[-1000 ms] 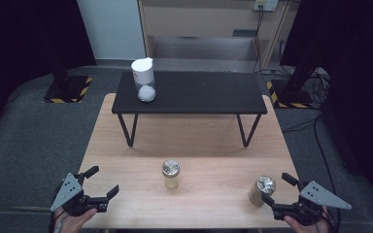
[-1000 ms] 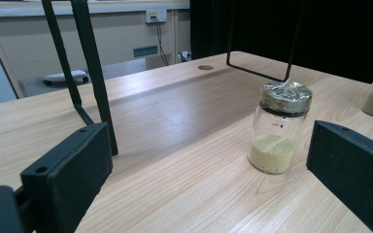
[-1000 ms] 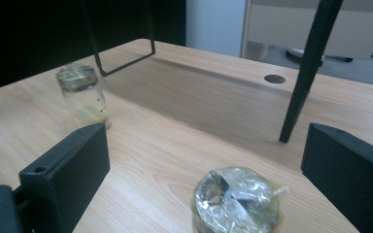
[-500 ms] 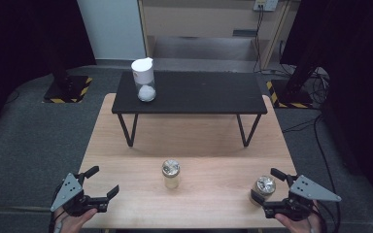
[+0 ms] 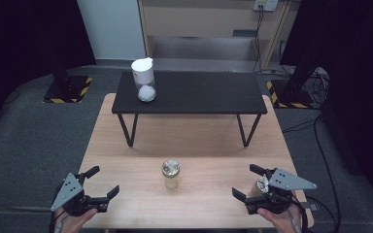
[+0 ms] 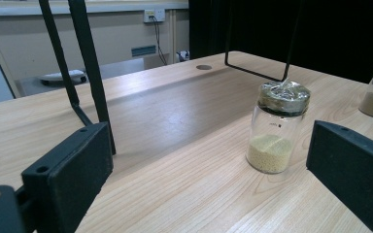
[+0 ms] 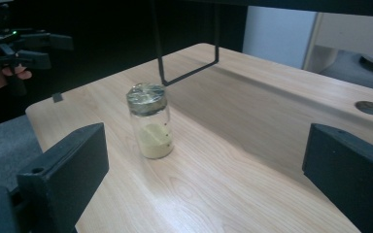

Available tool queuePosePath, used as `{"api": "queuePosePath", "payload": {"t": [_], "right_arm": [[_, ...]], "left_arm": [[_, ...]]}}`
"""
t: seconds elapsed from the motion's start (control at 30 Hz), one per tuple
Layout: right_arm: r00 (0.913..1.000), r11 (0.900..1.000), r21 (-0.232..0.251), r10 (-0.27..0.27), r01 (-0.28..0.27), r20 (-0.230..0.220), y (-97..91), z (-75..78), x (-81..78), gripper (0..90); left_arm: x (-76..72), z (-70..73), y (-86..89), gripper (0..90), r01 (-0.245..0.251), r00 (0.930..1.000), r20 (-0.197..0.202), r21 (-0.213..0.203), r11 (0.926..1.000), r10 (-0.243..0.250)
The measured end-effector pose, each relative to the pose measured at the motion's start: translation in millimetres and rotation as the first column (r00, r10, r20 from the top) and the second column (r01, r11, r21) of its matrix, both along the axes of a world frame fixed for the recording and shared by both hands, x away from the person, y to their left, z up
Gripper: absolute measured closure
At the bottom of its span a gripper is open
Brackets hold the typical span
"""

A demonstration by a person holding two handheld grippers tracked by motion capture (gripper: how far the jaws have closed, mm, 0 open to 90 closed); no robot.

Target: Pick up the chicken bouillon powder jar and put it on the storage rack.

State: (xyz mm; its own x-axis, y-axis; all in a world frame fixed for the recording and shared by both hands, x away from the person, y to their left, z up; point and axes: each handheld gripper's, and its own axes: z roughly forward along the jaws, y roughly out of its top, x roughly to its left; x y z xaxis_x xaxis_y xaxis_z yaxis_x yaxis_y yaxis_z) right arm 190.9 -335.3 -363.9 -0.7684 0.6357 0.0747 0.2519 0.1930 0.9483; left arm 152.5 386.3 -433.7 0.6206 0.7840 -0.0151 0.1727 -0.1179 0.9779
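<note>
— While the right gripper hovers at the near right corner of the wooden table, how do its jaws stand?
— Wide apart, clamped on nothing. A second jar stands just by them, partly hidden under the gripper.
— And the left gripper?
— Jaws apart too, at the near left edge, holding nothing.
— Where's the foil-capped jar?
— Upright between both grippers, yellow grains in its bottom. Beyond stands a black bench bearing a white cup.
</note>
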Motion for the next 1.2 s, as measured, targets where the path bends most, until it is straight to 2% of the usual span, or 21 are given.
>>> {"api": "queuePosePath", "payload": {"t": [0.37, 0.9, 1.2], "right_arm": [[0.9974, 0.9974, -0.019, 0.069, -0.070, -0.020, 26.1, -2.0, 19.9, 3.7], [0.9905, 0.9909, -0.031, 0.129, -0.131, -0.047, 64.2, -6.3, 46.2, 4.0], [0.9871, 0.9869, -0.039, 0.155, -0.156, -0.042, 80.7, -3.5, 55.2, 4.1]], "left_arm": [[0.5, 0.0, -0.1, 1.7, 0.004, 1.0000, -0.003, 0.001, 1.0000, -0.004], [0.8, 0.3, -0.3, 1.7, 0.006, 1.0000, -0.005, 0.004, 1.0000, -0.006], [0.6, 0.3, -0.4, 1.7, 0.006, 1.0000, -0.004, 0.003, 1.0000, -0.006]]}}
